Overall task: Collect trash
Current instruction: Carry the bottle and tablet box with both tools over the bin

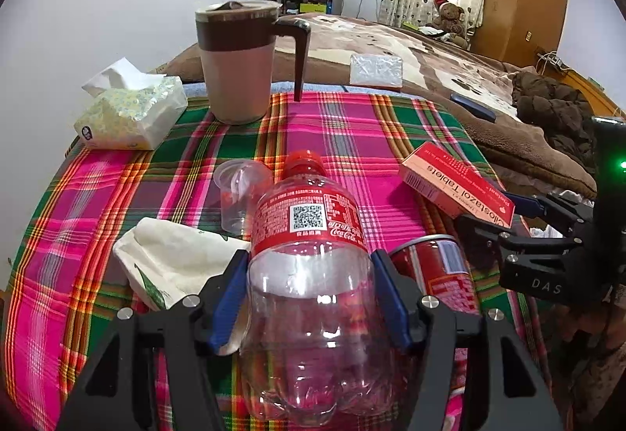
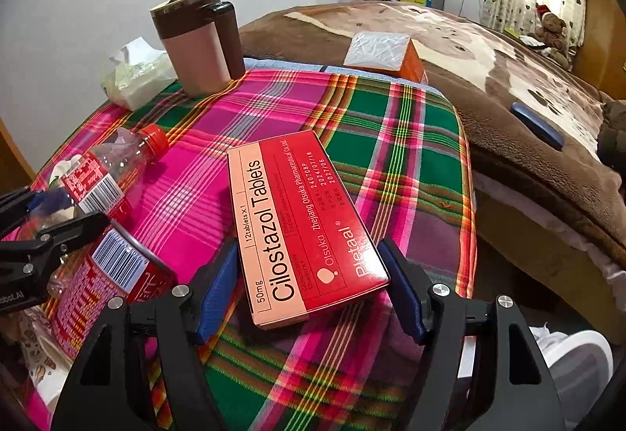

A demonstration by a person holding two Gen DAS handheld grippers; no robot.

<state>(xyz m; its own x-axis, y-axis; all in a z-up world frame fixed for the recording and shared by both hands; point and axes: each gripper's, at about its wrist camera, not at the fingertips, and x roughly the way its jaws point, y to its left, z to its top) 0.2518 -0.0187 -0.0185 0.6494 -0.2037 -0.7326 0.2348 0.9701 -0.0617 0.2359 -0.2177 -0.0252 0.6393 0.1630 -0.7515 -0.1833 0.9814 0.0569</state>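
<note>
An empty clear Coca-Cola bottle (image 1: 309,235) with a red cap lies between the blue pads of my left gripper (image 1: 309,294), which is shut on its sides. The same bottle (image 2: 101,173) and the left gripper (image 2: 51,212) show at the left of the right wrist view. My right gripper (image 2: 313,298) is shut on a red and pink Cilostazol tablet box (image 2: 301,227), tilted just above the plaid cloth. The box (image 1: 457,188) and right gripper (image 1: 504,219) appear at the right of the left wrist view. A red can (image 1: 438,266) lies between the two grippers.
On the plaid cloth (image 1: 352,126) are a clear plastic cup (image 1: 238,192), a crumpled white wrapper (image 1: 176,263), a tissue pack (image 1: 129,114) and a pink jug with a brown lid (image 1: 238,67). A brown-blanketed bed (image 2: 508,79) lies beyond and to the right, with an orange box (image 2: 383,51).
</note>
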